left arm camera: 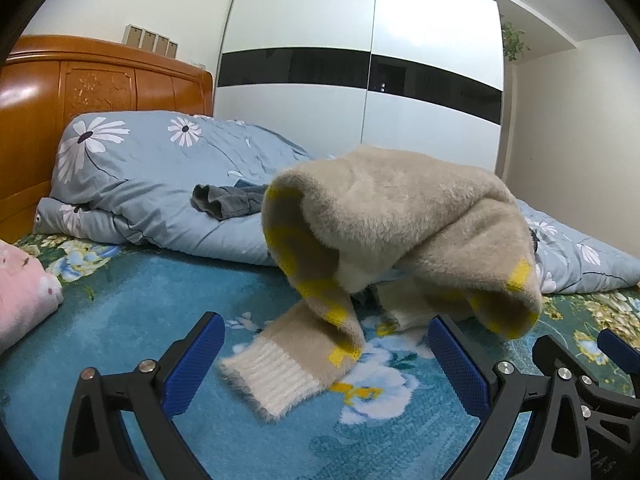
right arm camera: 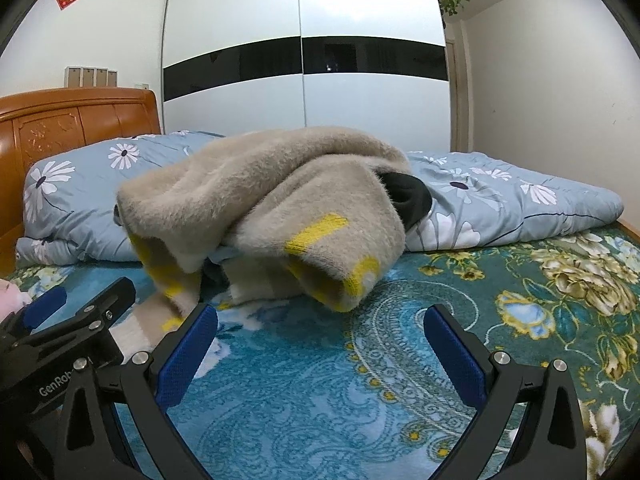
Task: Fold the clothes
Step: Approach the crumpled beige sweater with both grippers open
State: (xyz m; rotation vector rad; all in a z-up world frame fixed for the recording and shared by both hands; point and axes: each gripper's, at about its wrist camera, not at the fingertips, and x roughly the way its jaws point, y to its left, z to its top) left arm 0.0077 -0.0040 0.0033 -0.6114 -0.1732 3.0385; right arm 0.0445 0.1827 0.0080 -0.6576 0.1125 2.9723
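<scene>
The sweater (left arm camera: 400, 220) is fuzzy beige with bright yellow patches and a ribbed white cuff (left arm camera: 272, 376). Beneath it the bedspread (right arm camera: 320, 380) is teal-blue with white, yellow and gold flowers and a pale ornamental medallion. Behind the sweater the quilt (left arm camera: 160, 168) is light blue with white daisies. A dark grey garment (left arm camera: 228, 200) lies on that quilt. The headboard (left arm camera: 80, 84) is orange-brown carved wood; the wardrobe (right arm camera: 304, 20) white with a black band. Both grippers (left arm camera: 326, 348) (right arm camera: 320, 336) are black with blue pads.

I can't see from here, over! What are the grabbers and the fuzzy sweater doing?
Left gripper open, empty. Right gripper open, empty. Beige sweater heaped on bedspread, one sleeve cuff between left fingers. Nothing blocking.
</scene>
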